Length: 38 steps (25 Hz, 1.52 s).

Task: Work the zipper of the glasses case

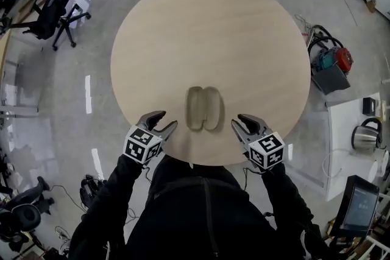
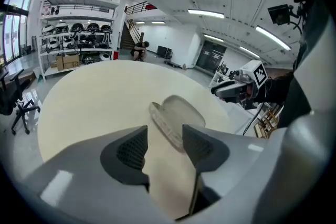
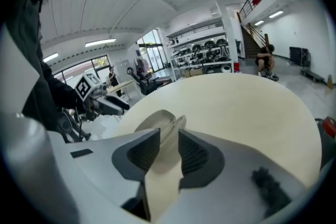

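The beige glasses case lies opened flat, both halves side by side, on the round wooden table near its front edge. My left gripper hovers just left of the case, jaws open, nothing between them. My right gripper stands just right of it, also open and empty. In the left gripper view the case lies beyond the open left gripper, and the right gripper shows past it. In the right gripper view the case sits just ahead of the open right gripper, with the left gripper beyond.
A black office chair stands on the floor at the far left. At the right are a red and teal machine and a white side table with a kettle. Shelves of gear line the far wall.
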### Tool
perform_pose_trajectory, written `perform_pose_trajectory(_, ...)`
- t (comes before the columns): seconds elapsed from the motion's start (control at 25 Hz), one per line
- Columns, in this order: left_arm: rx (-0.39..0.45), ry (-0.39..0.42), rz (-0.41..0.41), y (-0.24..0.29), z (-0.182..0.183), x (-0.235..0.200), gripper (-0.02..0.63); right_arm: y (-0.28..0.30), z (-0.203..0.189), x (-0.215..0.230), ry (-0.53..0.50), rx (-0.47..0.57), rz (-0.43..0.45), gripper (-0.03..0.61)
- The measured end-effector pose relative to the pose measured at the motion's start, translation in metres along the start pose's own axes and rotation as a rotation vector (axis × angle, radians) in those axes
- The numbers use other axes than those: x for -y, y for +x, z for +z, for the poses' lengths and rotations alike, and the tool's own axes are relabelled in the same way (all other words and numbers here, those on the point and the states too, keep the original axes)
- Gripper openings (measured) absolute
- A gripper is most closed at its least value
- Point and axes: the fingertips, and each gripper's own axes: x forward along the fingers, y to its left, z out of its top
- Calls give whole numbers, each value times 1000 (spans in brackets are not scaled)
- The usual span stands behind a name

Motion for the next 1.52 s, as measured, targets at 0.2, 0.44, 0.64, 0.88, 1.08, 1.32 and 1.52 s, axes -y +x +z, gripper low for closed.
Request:
perform_pose_trajectory(0.2, -85, 67, -67, 24, -9, -13, 221, 23, -18, 14, -139, -119, 22, 116)
perform_pose_trajectory(0.44, -250, 259, -137, 49, -40, -20, 261, 44, -40, 19, -304, -253, 70, 144)
perform_pose_trajectory(0.64, -342, 435, -196, 74, -49, -13, 270, 62, -49, 22, -376, -297, 113, 152)
perform_pose_trajectory(0.88, -386, 553, -263, 89, -49, -13, 270, 82, -57, 18, -481, -346, 183, 152)
perform_pose_trajectory(1.08, -357, 557, -285, 88, -40, -7, 272, 87, -46, 14, -476, -317, 187, 152)
perform_pose_trajectory(1.32, -297, 568, -317, 89, -21, 12, 272, 87, -33, 0, -476, -296, 214, 150)
perform_pose_trajectory(1.52, -288, 550, -324, 90, -17, 18, 271, 90, -22, -10, -482, -276, 213, 150)
